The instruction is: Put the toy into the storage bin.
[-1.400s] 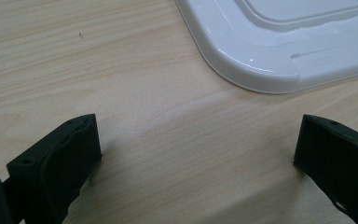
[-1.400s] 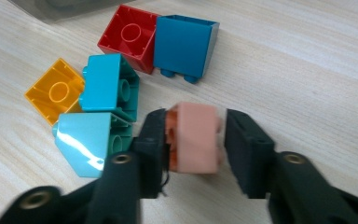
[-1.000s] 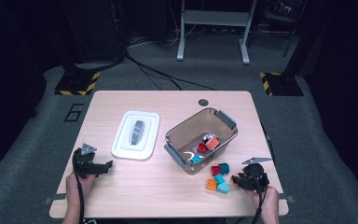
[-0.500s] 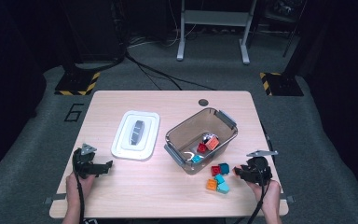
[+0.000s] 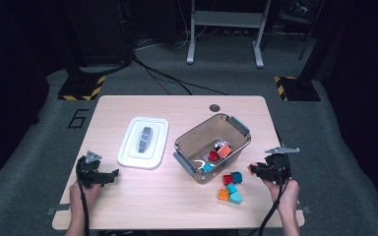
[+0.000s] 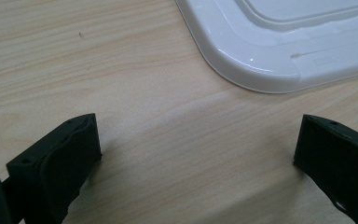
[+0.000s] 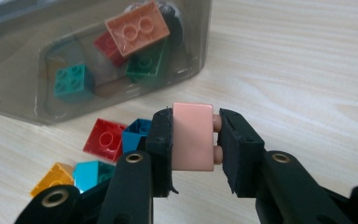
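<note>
Dark room, grey carpet [image 5: 39,147], wooden table [image 5: 177,206].

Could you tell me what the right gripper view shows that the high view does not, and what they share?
The right gripper view alone shows the pink brick clearly, pinched by its studded side in the right tool. The high view alone shows the white lid, the left tool and the whole table. Both show the clear bin with bricks inside and loose bricks beside it.
</note>
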{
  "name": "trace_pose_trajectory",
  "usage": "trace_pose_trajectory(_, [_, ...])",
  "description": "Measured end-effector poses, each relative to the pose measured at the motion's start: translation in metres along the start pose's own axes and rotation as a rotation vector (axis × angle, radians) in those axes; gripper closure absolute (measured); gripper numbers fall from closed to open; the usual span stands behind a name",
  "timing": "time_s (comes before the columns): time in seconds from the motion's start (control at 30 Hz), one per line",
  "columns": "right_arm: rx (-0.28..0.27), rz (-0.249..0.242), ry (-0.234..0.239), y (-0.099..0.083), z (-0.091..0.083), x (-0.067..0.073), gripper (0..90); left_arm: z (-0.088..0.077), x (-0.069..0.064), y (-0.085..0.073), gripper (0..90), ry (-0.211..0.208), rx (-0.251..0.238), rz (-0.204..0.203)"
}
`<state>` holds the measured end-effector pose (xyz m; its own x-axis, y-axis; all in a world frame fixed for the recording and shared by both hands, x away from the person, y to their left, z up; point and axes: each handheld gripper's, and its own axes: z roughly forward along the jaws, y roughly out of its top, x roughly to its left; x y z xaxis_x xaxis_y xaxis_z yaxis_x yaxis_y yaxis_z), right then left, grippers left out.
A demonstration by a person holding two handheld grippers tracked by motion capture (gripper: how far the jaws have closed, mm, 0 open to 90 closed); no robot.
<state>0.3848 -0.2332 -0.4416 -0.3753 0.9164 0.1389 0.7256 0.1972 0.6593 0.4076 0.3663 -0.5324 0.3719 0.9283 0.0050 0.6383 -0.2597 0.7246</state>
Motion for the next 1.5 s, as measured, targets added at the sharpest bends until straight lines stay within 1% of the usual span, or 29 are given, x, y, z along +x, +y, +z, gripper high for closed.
trace_pose_trajectory(0.13, [0.01, 0.011, -0.017, 0.012, -0.003, 0.0, 66.8, 0.0, 0.0, 0.0, 0.3, -0.002, 0.002, 0.003])
trace_pose_trajectory(0.17, [0.001, 0.007, -0.022, 0.015, -0.004, -0.001, 66.8, 0.0, 0.0, 0.0, 0.3, -0.002, 0.001, 0.003])
trace_pose_trajectory(0.23, [-0.008, 0.017, -0.035, 0.019, -0.007, -0.002, 66.8, 0.0, 0.0, 0.0, 0.2, -0.004, 0.001, 0.002])
trace_pose_trajectory(0.27, [-0.01, 0.01, -0.035, 0.021, -0.008, -0.003, 66.8, 0.0, 0.0, 0.0, 0.2, -0.004, 0.002, 0.003])
trace_pose_trajectory(0.3, [-0.014, 0.018, -0.033, 0.024, -0.008, -0.003, 66.9, 0.0, 0.0, 0.0, 0.2, -0.004, 0.002, 0.002])
trace_pose_trajectory(0.33, [-0.014, 0.013, -0.038, 0.025, -0.009, -0.003, 66.9, 0.0, 0.0, 0.0, 0.2, -0.004, 0.002, 0.002])
trace_pose_trajectory(0.37, [-0.015, 0.019, -0.037, 0.027, -0.01, -0.003, 66.8, 0.0, 0.0, 0.0, 0.2, -0.004, 0.001, 0.002])
trace_pose_trajectory(0.4, [-0.019, 0.002, -0.043, 0.029, -0.012, -0.004, 66.8, 0.0, 0.0, 0.0, 0.3, -0.004, 0.001, 0.003])
trace_pose_trajectory(0.47, [-0.024, 0.02, -0.043, 0.033, -0.015, -0.003, 66.9, 0.0, 0.0, 0.0, 0.3, -0.002, 0.001, 0.003])
trace_pose_trajectory(0.5, [-0.03, 0.004, -0.048, 0.035, -0.017, -0.004, 66.8, 0.0, 0.0, 0.0, 0.2, -0.002, 0.002, 0.004])
trace_pose_trajectory(0.57, [-0.039, 0.012, -0.048, 0.039, -0.02, -0.003, 66.8, 0.0, 0.0, 0.0, 0.3, -0.002, 0.001, 0.003])
trace_pose_trajectory(0.63, [-0.053, 0.007, -0.053, 0.043, -0.024, -0.004, 66.9, 0.0, 0.0, 0.0, 0.3, -0.001, 0.001, 0.003])
trace_pose_trajectory(0.67, [-0.063, 0.019, -0.046, 0.045, -0.025, -0.003, 66.8, 0.0, 0.0, 0.0, 0.3, -0.002, 0.002, 0.003])
trace_pose_trajectory(0.7, [-0.072, 0.004, -0.05, 0.047, -0.027, -0.004, 66.9, 0.0, 0.0, 0.0, 0.2, -0.002, 0.002, 0.002])
trace_pose_trajectory(0.73, [-0.074, 0.011, -0.05, 0.05, -0.029, -0.003, 66.8, 0.0, 0.0, 0.0, 0.3, -0.002, 0.002, 0.003])
trace_pose_trajectory(0.77, [-0.081, 0.0, -0.052, 0.052, -0.03, -0.003, 66.8, 0.0, 0.0, 0.0, 0.3, -0.002, 0.003, 0.003])
trace_pose_trajectory(0.8, [-0.082, 0.003, -0.052, 0.055, -0.032, -0.002, 66.8, 0.0, 0.0, 0.0, 0.3, -0.002, 0.002, 0.003])
trace_pose_trajectory(0.87, [-0.089, -0.006, -0.059, 0.06, -0.034, -0.001, 66.8, 0.0, 0.0, 0.0, 0.2, -0.001, 0.002, 0.002])
trace_pose_trajectory(1.0, [-0.116, -0.023, -0.069, 0.07, -0.04, 0.003, 66.9, 0.0, 0.0, 0.0, 0.3, 0.0, 0.0, 0.003])
trace_pose_trajectory(1.13, [-0.141, -0.036, -0.069, 0.081, -0.044, 0.007, 66.9, 0.0, 0.0, 0.0, 0.3, -0.001, 0.0, 0.003])
trace_pose_trajectory(1.17, [-0.146, -0.049, -0.067, 0.084, -0.044, 0.008, 66.9, 0.0, 0.0, 0.0, 0.3, -0.001, 0.001, 0.003])
trace_pose_trajectory(1.27, [-0.147, -0.06, -0.07, 0.093, -0.044, 0.015, 66.9, 0.0, 0.0, 0.0, 0.3, 0.001, -0.001, 0.002])
trace_pose_trajectory(1.33, [-0.144, -0.076, -0.068, 0.098, -0.041, 0.018, 66.8, 0.0, 0.0, 0.0, 0.3, -0.001, 0.001, 0.0])
trace_pose_trajectory(1.5, [-0.134, -0.071, -0.051, 0.107, -0.031, 0.023, 66.9, 0.0, 0.0, 0.0, 0.2, -0.003, 0.001, 0.003])
